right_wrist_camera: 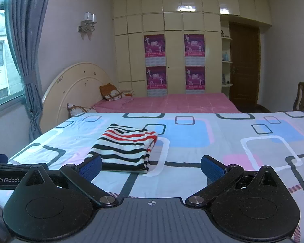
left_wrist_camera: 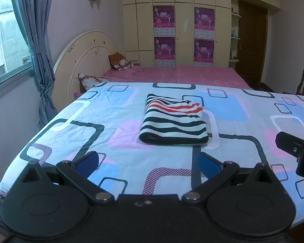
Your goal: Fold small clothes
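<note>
Garment (left_wrist_camera: 173, 121) sits folded, neat striped rectangle, centre of frame on patterned sheet (left_wrist_camera: 71, 125). Left gripper (left_wrist_camera: 148, 162) low in frame, jaws wide, empty. Right gripper (right_wrist_camera: 151, 167) same: jaws spread, holding nothing, garment just beyond its left finger. Fold looks finished; no other clothes in sight.

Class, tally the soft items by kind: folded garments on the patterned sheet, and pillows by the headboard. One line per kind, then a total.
Folded striped garment: 1
Pillows: 2
Total: 3
</note>
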Motion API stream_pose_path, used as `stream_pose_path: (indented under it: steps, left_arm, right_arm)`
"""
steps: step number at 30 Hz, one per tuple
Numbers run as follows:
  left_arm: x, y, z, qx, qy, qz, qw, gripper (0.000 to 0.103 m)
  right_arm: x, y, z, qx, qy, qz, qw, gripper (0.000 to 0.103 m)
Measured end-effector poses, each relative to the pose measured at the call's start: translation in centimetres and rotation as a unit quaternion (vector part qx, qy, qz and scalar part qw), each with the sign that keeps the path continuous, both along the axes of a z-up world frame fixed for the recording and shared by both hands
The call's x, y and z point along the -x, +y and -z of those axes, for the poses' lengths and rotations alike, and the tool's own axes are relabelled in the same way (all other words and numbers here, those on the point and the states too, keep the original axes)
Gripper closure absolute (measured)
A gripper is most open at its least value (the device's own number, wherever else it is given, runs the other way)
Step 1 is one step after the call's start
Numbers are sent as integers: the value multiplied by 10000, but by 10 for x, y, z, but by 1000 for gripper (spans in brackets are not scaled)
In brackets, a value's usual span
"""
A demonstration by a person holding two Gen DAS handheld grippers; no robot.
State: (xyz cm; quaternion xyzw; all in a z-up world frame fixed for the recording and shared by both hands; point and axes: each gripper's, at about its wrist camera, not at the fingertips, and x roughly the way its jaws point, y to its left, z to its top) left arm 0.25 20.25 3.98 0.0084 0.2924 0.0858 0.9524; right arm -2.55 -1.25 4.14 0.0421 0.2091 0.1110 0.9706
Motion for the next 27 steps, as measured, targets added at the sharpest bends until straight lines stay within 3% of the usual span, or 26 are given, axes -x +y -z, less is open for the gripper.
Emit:
stream_pose_path:
  steps: [22,27]
  left_arm:
    - [-23,5,12,138,296,127,9994,0]
    - [-34,5,18,81,166,169,9997,4]
  right_arm:
    - [-15,5,11,51,164,1,9999,0]
    - [-24,4,16,63,222,66,9997,0]
